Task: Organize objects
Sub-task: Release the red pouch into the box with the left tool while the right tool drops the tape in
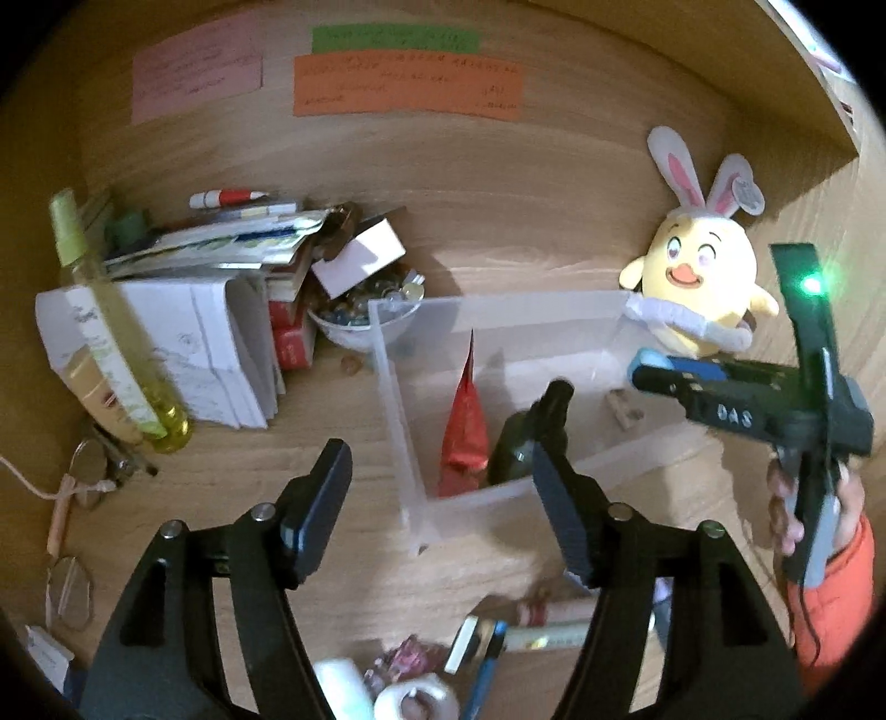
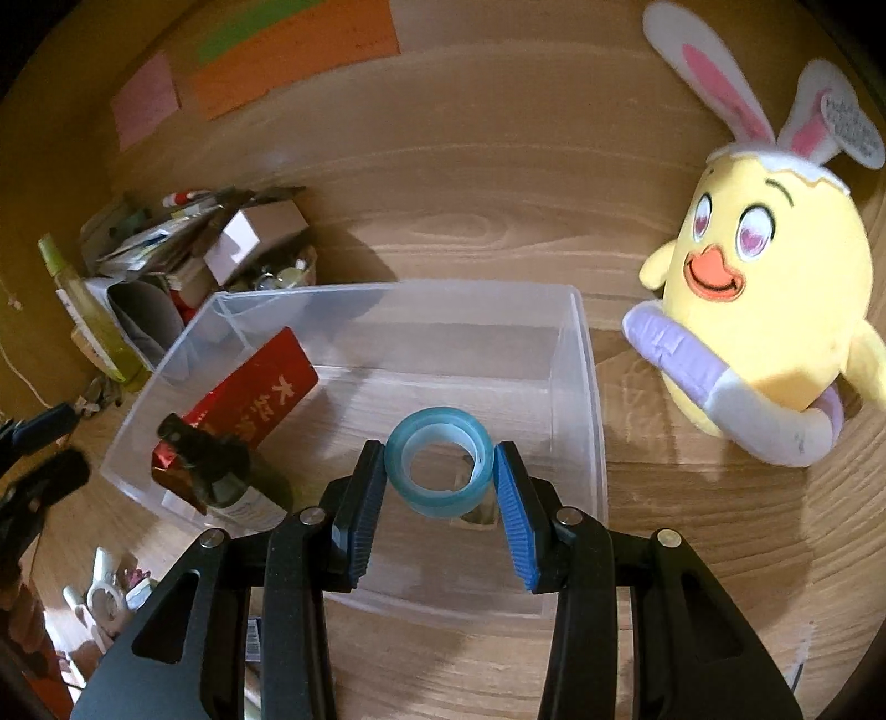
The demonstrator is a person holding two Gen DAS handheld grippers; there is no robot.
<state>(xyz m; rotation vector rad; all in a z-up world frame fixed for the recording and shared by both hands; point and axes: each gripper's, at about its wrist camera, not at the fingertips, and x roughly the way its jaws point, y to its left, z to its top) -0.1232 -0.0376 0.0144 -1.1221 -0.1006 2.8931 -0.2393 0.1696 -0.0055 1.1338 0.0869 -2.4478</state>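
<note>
Right gripper (image 2: 440, 476) jaws clamped on a blue tape roll (image 2: 439, 468), hole facing the camera, axis along the fingers, held over the clear bin (image 2: 587, 354) on the counter (image 2: 498, 221). Left gripper (image 1: 443, 498) jaws spread, empty, beside the bin. Red pouch (image 2: 249, 387) leans inside, long axis tilted.

A yellow plush chick with white-and-pink rabbit ears (image 2: 775, 288) sits on the wooden desk (image 2: 470, 210). Well left of the chick, pink (image 1: 194, 72), green (image 1: 394, 40) and orange paper notes (image 1: 407, 86) are stuck on the wooden back panel.
</note>
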